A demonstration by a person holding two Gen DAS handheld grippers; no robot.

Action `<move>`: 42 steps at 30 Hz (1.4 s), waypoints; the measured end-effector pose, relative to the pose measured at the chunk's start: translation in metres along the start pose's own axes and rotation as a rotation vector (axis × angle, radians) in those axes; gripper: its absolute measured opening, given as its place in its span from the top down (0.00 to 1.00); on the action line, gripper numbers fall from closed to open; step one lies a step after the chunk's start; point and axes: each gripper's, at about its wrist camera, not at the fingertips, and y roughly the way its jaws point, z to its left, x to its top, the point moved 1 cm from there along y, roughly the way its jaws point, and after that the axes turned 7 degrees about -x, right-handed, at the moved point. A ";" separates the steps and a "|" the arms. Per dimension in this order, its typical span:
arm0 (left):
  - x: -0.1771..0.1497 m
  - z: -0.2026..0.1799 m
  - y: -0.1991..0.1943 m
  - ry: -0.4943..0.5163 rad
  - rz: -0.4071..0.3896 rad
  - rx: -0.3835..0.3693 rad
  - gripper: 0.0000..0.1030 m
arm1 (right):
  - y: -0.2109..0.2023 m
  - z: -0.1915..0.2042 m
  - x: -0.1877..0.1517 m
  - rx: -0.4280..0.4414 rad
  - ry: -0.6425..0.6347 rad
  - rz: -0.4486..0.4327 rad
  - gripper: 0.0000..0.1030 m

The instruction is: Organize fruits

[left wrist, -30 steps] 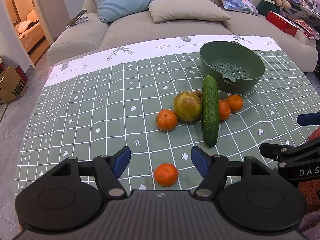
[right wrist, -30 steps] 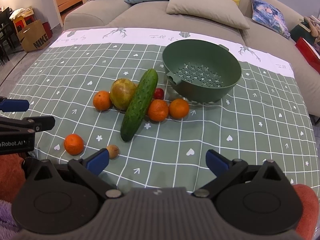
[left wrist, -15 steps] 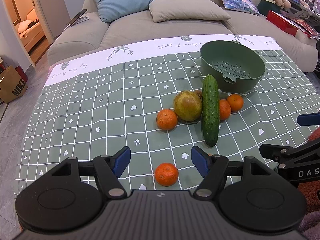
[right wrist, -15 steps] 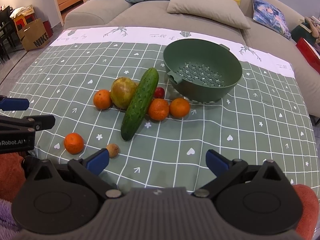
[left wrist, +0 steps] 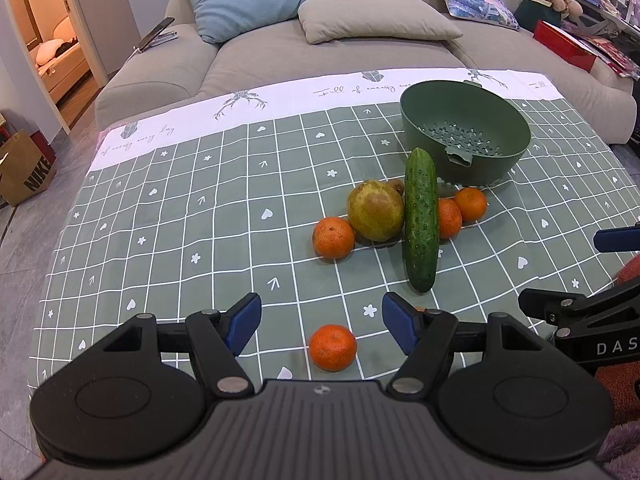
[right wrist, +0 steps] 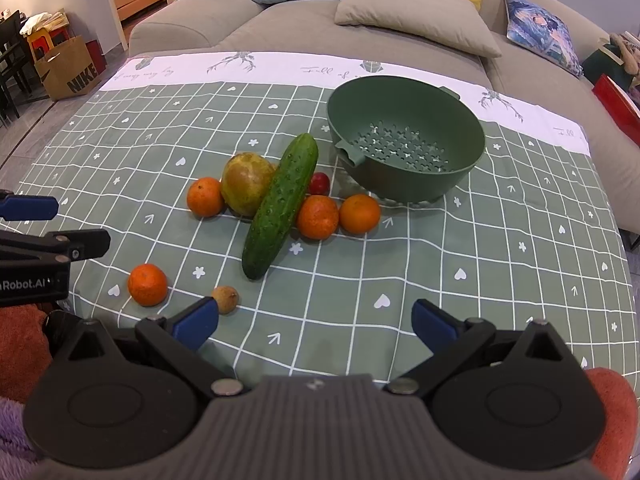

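Observation:
A green colander bowl (left wrist: pixel 464 136) (right wrist: pixel 404 136) stands empty at the far right of the checked tablecloth (left wrist: pixel 180 216). In front of it lie a cucumber (left wrist: pixel 420 224) (right wrist: pixel 280 204), a yellow-green pear (left wrist: pixel 374 210) (right wrist: pixel 246 182), three mandarins (left wrist: pixel 333 237) (right wrist: pixel 318 216) (right wrist: pixel 359 213) and a small red fruit (right wrist: pixel 319 183). A lone mandarin (left wrist: pixel 332 347) (right wrist: pixel 147 283) sits just beyond my open left gripper (left wrist: pixel 320 322), between its fingertips in view but not touched. A small brown fruit (right wrist: pixel 225 298) lies by the left finger of my open right gripper (right wrist: pixel 316 326), which holds nothing.
A grey sofa (left wrist: pixel 320 52) with blue, yellow and beige cushions runs behind the table. A paper bag (left wrist: pixel 26 172) stands on the floor at the left. Each gripper shows at the edge of the other's view. Red boxes (left wrist: pixel 564 44) lie on the sofa's right end.

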 end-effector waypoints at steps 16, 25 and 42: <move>0.000 0.000 0.001 0.000 0.003 0.000 0.21 | 0.002 0.000 0.000 0.002 0.003 0.010 0.04; 0.000 0.000 0.001 0.000 0.004 0.000 0.21 | 0.003 0.000 0.000 0.003 0.002 0.012 0.04; 0.004 0.002 0.010 -0.010 0.030 -0.057 0.22 | 0.008 -0.001 0.003 0.066 0.021 0.001 0.04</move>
